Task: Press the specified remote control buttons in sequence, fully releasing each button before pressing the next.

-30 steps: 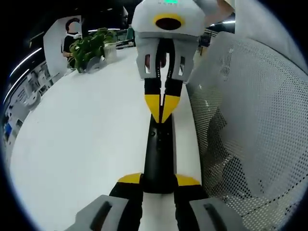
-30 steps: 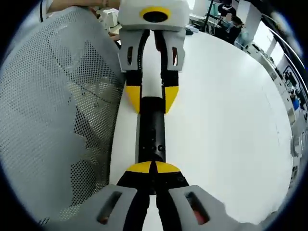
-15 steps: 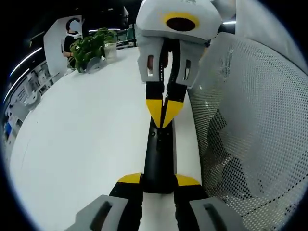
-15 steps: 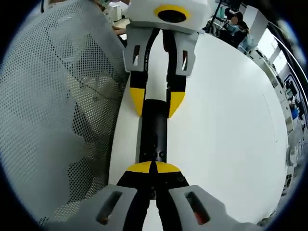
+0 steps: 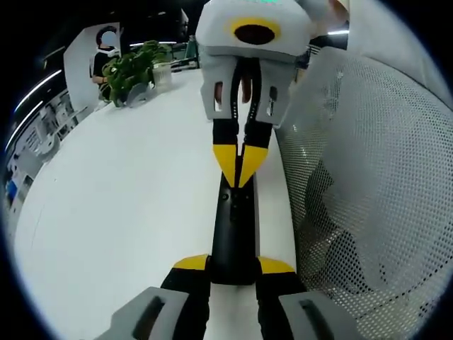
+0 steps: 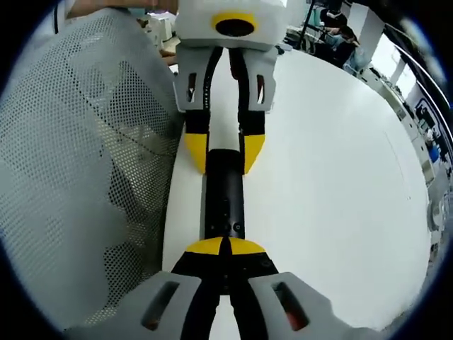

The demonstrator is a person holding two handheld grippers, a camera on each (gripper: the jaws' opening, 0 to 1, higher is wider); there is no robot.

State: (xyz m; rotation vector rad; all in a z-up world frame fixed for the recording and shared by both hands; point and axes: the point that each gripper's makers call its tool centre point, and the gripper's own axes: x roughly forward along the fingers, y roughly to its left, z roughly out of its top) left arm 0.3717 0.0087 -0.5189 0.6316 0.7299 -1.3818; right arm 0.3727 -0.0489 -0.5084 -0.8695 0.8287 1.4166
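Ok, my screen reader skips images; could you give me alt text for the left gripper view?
A slim black remote control lies on a white table, clamped at its near end by the left gripper. The right gripper, shut, touches its far end, beside a white mesh chair back.

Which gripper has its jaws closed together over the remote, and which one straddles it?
The right gripper has its tips together on the remote. The left gripper straddles the remote's end, jaws on either side.

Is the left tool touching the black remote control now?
Touching. In the left gripper view the left tool clamps the near end of the remote, its yellow tips against both sides.
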